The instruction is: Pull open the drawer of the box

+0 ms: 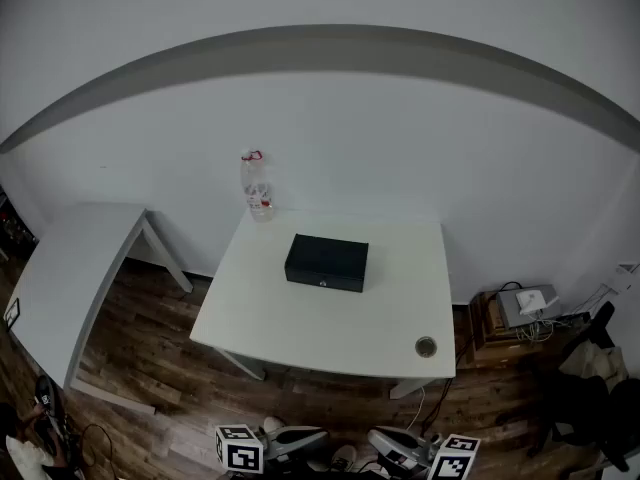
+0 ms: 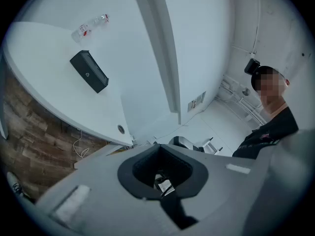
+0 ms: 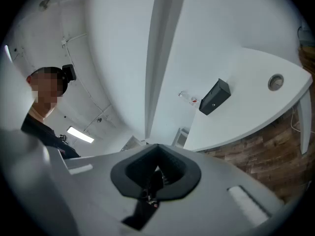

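I am holding the left gripper (image 2: 165, 183) and the right gripper (image 3: 151, 186) low and level, both pairs of jaws pressed together on nothing, well short of the white table (image 1: 400, 303). The black box (image 1: 326, 262) is sitting near the middle of that table, its front face with a small pale pull (image 1: 322, 283) turned toward me and a clear bottle (image 1: 256, 183) standing behind it. I am judging the box stiff but probably light and apt to slide on the smooth top, so I am planning to brace it with one gripper while pinching that small pull with the other.
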Demonstrator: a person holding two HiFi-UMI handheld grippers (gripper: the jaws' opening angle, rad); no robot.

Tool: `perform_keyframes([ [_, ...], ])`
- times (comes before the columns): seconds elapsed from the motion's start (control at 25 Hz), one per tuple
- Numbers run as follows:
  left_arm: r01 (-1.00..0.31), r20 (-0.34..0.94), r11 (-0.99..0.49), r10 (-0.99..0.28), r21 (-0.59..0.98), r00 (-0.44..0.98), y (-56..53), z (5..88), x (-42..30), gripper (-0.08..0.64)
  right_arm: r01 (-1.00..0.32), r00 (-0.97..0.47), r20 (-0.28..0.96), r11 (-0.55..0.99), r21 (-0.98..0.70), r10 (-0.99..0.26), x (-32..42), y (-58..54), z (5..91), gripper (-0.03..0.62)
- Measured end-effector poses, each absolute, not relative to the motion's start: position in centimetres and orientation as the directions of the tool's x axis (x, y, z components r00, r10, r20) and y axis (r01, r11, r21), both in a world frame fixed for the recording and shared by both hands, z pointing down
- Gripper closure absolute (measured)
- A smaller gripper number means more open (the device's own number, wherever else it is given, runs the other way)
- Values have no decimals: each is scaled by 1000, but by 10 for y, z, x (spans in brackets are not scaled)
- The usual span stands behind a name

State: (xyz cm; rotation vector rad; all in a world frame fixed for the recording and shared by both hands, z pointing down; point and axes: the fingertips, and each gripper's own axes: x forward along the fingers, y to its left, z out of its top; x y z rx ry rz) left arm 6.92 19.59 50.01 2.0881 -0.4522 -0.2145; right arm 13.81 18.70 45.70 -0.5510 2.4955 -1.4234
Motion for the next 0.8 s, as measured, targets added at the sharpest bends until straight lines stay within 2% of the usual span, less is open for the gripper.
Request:
perform_keyframes([
  [0.6,-231,17,-453,-429,861,903,196,498,62,558,-202,-917,-8,481,-853,-399,131,187,452,588],
  [0.8,-254,32,-451,-443,856,896,185,495,58,558,-219,-898,-9,466,-857,-440,145,172,465,586],
])
